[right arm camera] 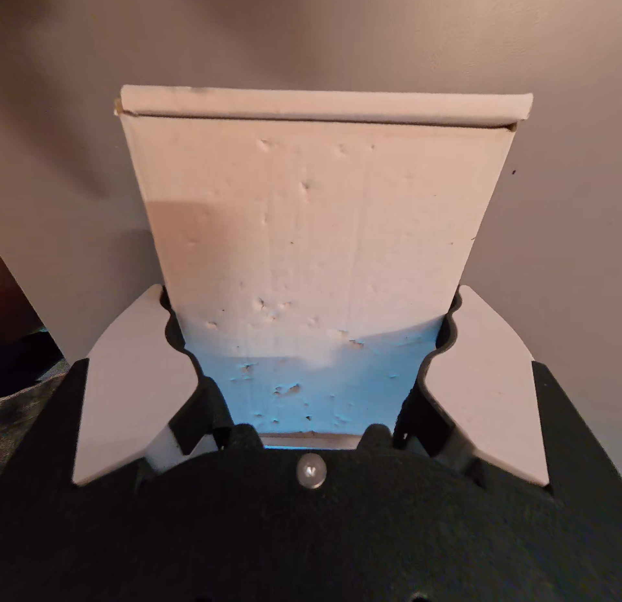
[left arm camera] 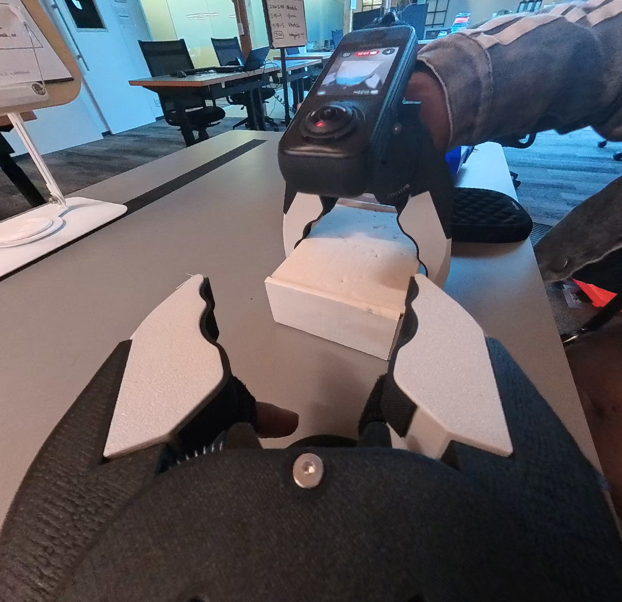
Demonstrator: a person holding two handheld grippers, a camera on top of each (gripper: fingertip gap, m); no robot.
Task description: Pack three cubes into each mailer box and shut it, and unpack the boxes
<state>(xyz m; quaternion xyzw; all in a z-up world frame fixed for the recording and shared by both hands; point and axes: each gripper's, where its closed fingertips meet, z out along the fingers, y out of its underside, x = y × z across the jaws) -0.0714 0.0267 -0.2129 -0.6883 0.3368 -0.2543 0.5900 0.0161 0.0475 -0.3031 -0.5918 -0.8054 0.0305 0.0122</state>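
Note:
A closed white mailer box (left arm camera: pixel 336 313) with a dented lid lies on the grey table (left arm camera: pixel 134 299). My right gripper (left arm camera: pixel 360 252) reaches over it from the far side, its fingers pressed against the box's two sides. In the right wrist view the box (right arm camera: pixel 303 198) fills the gap between the fingers of the right gripper (right arm camera: pixel 311 293), lid flap tucked at the far end. My left gripper (left arm camera: pixel 308 279) is open and empty just in front of the box. Its right fingertip (left arm camera: pixel 417 289) is at the box's near right corner. No cubes show.
A white sign stand (left arm camera: pixel 50 222) sits at the table's left. A black quilted pad (left arm camera: pixel 488 215) lies behind the box on the right. The table's right edge runs close by the box. A person's sleeve (left arm camera: pixel 521 81) comes in from the right. Office desks and chairs stand beyond.

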